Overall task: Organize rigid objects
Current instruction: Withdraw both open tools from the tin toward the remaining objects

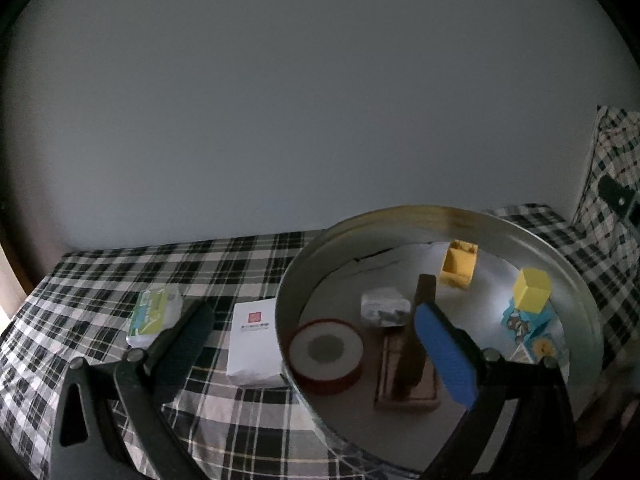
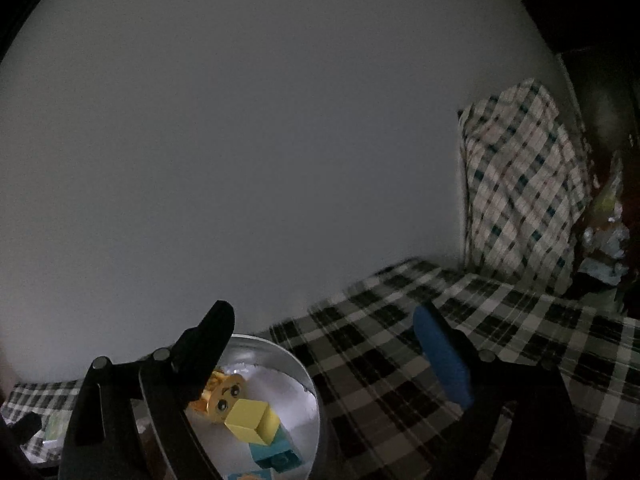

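From my left wrist, my left gripper points slightly downward over the checked bedsheet, fingers spread wide with nothing between them. The blue-padded finger reaches over the round metal tin, which holds a red tape roll, a crumpled white packet, a dark wooden stand, a yellow brick and a yellow cube on a teal block. Left of the tin, just beside it, lies a white box; a green packet lies farther left.

From my right wrist, my right gripper points nearly level, fingers wide and empty. The tin sits lower left, the yellow cube inside beside a yellow face piece. A checked pillow leans at right.
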Tool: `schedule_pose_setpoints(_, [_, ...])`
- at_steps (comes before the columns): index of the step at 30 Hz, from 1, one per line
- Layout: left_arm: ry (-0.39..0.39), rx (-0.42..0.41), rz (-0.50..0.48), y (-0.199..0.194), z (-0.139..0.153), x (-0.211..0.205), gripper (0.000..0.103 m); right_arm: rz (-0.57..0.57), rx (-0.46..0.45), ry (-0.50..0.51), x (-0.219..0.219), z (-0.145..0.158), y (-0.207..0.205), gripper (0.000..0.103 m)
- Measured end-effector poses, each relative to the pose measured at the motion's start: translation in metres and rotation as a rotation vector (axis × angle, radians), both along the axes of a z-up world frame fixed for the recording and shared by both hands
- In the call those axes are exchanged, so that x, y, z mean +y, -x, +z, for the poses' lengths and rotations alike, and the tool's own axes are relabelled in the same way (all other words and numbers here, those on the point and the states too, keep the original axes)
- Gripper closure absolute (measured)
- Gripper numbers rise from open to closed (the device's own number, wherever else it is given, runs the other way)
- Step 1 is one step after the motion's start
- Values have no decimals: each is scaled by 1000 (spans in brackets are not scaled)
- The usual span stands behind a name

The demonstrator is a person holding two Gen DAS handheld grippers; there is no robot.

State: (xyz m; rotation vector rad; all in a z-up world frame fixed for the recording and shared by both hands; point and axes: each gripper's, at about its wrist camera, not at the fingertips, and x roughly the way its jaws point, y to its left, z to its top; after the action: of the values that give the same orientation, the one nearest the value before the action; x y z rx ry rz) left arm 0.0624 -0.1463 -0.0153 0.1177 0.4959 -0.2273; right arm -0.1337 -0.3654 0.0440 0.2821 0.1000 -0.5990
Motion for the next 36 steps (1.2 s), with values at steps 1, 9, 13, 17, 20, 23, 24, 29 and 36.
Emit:
schedule_pose_setpoints(1, [0, -1, 1, 0, 0, 0, 1, -13, -9, 22, 4, 1, 3, 10])
schedule_pose_setpoints(9, [-12, -33, -11, 4, -2, 1, 1, -72, -27, 90, 17, 0, 10, 10])
schedule_pose_setpoints(13, [-3, -36, -10, 5, -4, 5, 1, -77, -14, 112, 23, -1, 13, 10])
schedule_pose_setpoints(17, [-7, -42, -15, 9, -5, 7, 1, -72, -16, 138, 33, -1, 20, 10])
schedule_pose_setpoints(20, [-4, -43, -20, 12, -6, 10, 1, -70, -27, 154, 42, -1, 27, 10])
schedule_pose_setpoints(23, [7, -41, -19, 14, -6, 15, 1, -75, -37, 160, 47, 0, 33, 10])
schedule_pose_setpoints(24, [10, -38, -18, 14, -6, 17, 1, -79, -40, 162, 49, 0, 35, 10])
schedule_pose_setpoints(29, [26, -32, -17, 17, -6, 25, 1, -83, -45, 166, 55, 0, 39, 10])
schedule_pose_setpoints(36, [33, -19, -20, 20, -7, 35, 1, -83, -49, 164, 67, 1, 45, 10])
